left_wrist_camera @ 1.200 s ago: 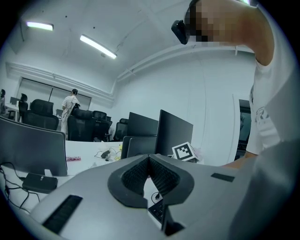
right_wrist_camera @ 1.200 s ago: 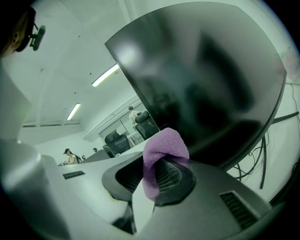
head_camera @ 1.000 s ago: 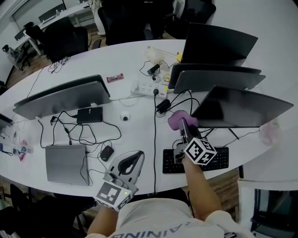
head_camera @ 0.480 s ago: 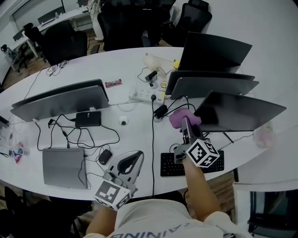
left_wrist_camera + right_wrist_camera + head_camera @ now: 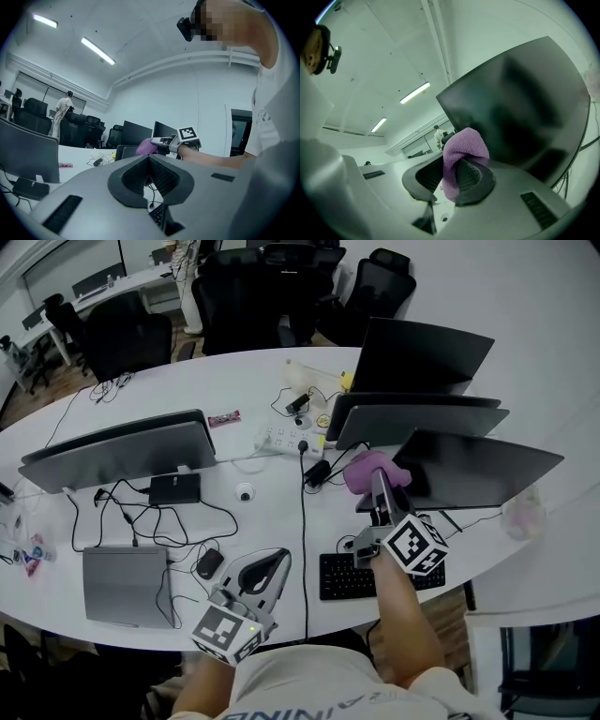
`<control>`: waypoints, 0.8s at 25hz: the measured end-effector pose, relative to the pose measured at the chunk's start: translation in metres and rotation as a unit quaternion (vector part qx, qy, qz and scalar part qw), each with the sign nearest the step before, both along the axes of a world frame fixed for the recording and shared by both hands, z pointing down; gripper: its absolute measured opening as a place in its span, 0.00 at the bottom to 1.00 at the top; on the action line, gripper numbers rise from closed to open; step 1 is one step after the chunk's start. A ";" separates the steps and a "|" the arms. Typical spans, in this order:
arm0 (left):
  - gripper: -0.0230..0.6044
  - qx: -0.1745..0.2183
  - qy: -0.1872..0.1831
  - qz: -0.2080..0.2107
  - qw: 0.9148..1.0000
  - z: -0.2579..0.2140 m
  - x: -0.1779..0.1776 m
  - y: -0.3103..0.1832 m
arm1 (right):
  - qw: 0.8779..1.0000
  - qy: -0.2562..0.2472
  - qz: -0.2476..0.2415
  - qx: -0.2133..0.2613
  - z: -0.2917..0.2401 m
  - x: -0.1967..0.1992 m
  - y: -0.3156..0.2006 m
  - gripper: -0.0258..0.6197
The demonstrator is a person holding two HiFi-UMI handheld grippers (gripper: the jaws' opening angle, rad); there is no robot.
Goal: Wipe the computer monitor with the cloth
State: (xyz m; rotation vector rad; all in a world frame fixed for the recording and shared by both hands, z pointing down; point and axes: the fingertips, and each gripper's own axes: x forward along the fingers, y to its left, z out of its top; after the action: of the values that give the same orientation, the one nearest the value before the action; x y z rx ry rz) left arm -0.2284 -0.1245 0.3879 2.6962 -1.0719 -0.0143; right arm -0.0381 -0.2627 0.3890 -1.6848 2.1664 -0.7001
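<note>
- Left gripper (image 5: 266, 565) hovering near body, jaws closed together, holding nothing.
- Right gripper (image 5: 379, 482) clamping purple cloth (image 5: 367, 468) above keyboard (image 5: 354, 577).
- Cloth sitting at left edge of monitor (image 5: 480, 471); contact unclear.
- Judgement: wiping barely starting, nearly whole screen remaining.
- Cables (image 5: 303, 512) and rear monitors (image 5: 412, 414) crowding approach.

White table (image 5: 234, 367) under monitors (image 5: 427, 418), keyboard (image 5: 349, 577), laptop (image 5: 122, 583), cables (image 5: 303, 521)
</note>
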 end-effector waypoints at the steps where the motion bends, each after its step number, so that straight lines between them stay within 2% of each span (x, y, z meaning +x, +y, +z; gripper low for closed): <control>1: 0.04 0.001 0.001 0.002 1.000 -0.001 0.000 0.001 | 1.000 0.000 0.001 0.003 -0.005 0.000 0.000 0.13; 20: 0.04 0.017 0.006 0.029 0.999 -0.017 0.009 0.000 | 0.997 -0.013 0.016 0.078 -0.094 0.002 -0.001 0.13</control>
State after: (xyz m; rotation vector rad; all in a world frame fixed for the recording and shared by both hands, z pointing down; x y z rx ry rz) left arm -0.2189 -0.1245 0.3714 2.7526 -0.9973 -0.0395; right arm -0.0362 -0.2639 0.2954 -1.6176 2.1128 -0.5277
